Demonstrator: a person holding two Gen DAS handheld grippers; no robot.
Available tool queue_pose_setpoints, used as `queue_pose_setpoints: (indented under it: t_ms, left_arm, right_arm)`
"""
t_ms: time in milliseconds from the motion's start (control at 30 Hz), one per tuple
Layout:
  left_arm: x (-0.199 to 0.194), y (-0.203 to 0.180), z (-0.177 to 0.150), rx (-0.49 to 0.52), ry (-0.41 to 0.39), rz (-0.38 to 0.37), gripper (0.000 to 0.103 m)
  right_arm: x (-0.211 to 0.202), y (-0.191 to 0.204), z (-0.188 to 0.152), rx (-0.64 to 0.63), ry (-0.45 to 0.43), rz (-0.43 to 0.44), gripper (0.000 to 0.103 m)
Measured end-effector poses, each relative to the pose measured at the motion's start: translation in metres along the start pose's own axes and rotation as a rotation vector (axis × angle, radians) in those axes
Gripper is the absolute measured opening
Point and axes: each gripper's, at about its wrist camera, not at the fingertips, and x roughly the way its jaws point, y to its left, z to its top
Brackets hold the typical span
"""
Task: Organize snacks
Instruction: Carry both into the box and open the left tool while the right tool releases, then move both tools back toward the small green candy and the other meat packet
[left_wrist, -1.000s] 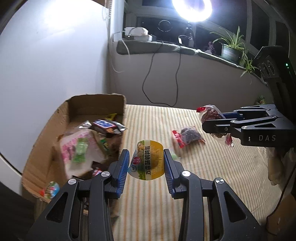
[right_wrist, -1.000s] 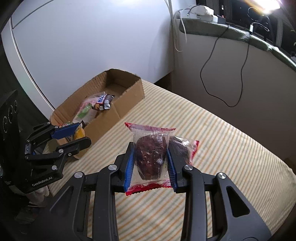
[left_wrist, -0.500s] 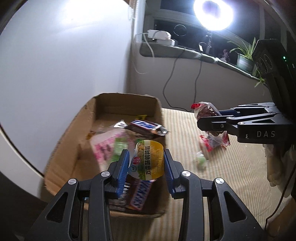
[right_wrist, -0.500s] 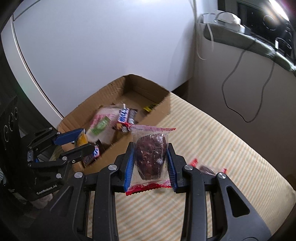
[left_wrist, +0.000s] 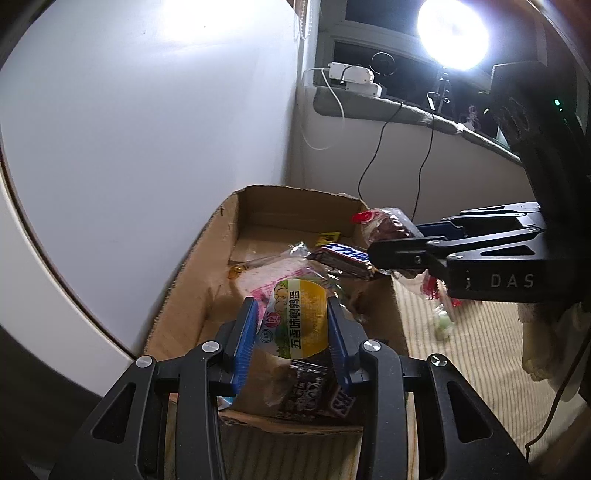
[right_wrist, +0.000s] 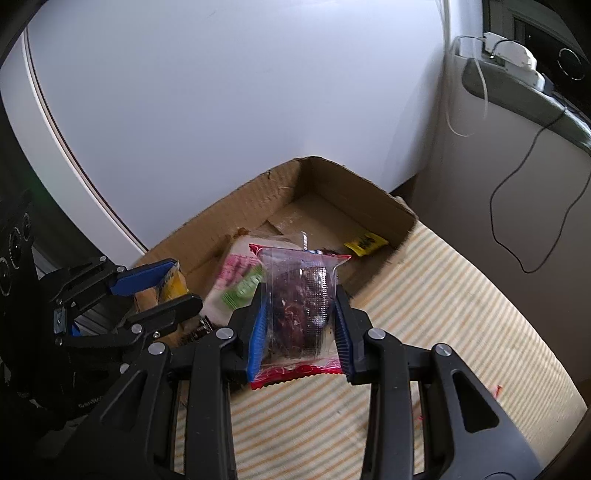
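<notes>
Carrying both snacks across to the cardboard box (left_wrist: 192, 295), I now have them above it rather than out over the striped bed (right_wrist: 461, 314), where they were a second ago; the drop-off looks close. My left hand-held gripper (left_wrist: 291, 332) is clamped partway closed on the yellow-green egg packet (left_wrist: 297, 319), which hangs over the near end of the box above the pink bread bag (left_wrist: 273, 277) and chocolate bars. My right hand-held gripper (right_wrist: 299, 332) is clenched on the red-edged packet of dark dried fruit (right_wrist: 299, 306), held at the box's near wall, just above the rim. A few loose snacks lie on the bed beside the box.
</notes>
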Motion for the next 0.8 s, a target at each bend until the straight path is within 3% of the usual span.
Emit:
queue_pose_setpoints:
  t_ms: [433, 600, 800]
  left_arm:
    - [0.002, 0.003, 0.003, 0.003, -0.005, 0.014, 0.041]
    - [-0.001, 0.003, 0.004, 0.006, -0.016, 0.02, 0.053]
    - [-0.002, -0.003, 0.004, 0.028, -0.017, 0.03, 0.07]
  right_arm:
    - [0.016, 0.012, 0.012, -0.03, 0.009, 0.015, 0.034]
    - [0.014, 0.012, 0.015, -0.027, -0.007, 0.012, 0.065]
    - [0.006, 0.008, 0.017, -0.019, -0.031, -0.021, 0.079]
